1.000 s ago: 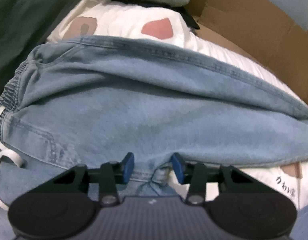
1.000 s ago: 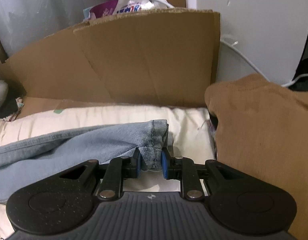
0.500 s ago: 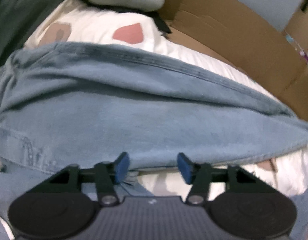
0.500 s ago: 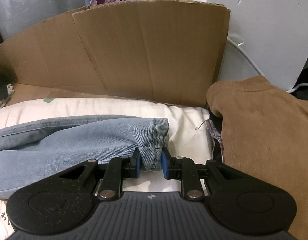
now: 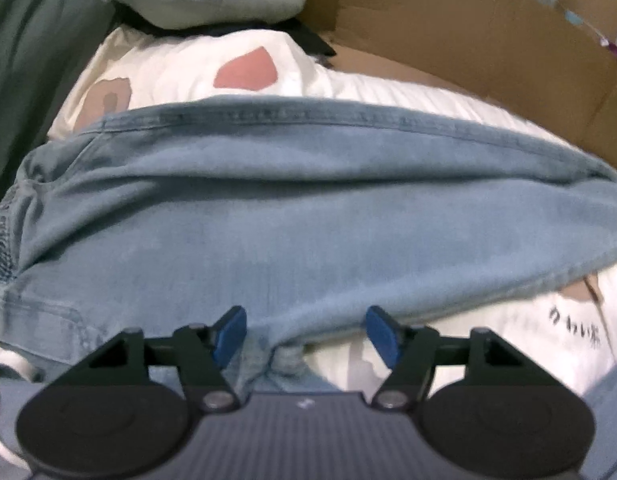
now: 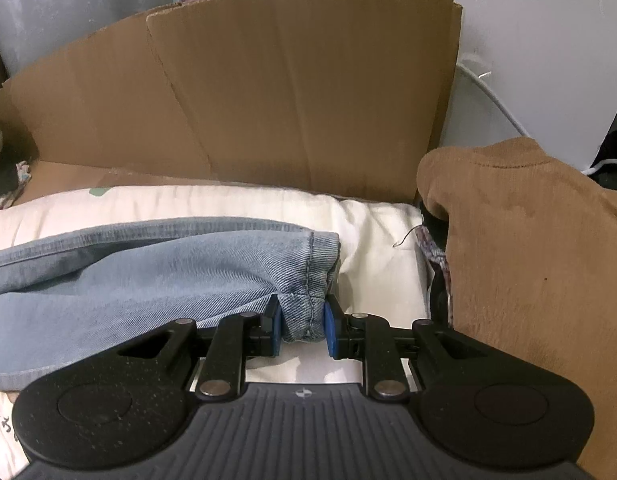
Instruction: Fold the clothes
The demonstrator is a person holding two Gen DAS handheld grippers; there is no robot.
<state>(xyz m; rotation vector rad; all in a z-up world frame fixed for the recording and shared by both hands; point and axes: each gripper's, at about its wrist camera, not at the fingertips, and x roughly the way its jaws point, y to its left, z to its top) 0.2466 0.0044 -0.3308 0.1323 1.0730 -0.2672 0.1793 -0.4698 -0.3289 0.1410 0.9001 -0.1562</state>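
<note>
1. Right gripper (image 6: 302, 326): jaws clamped on jeans (image 6: 156, 276) hem.
2. Left gripper (image 5: 304, 334): jaws opening, denim fold between them, pads clear.
3. Jeans lie across white bedding (image 6: 380, 248).
4. Cardboard (image 6: 268, 100) walls far side; brown garment (image 6: 528, 248) crowds right.

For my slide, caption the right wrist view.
Right gripper pinches the hem of the jeans lying on a cream cloth, cardboard behind.

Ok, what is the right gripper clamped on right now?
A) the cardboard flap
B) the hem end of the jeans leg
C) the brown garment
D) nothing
B: in the right wrist view the right gripper has its blue fingers pressed on the bunched hem of the jeans, with the brown garment off to the side.
</note>
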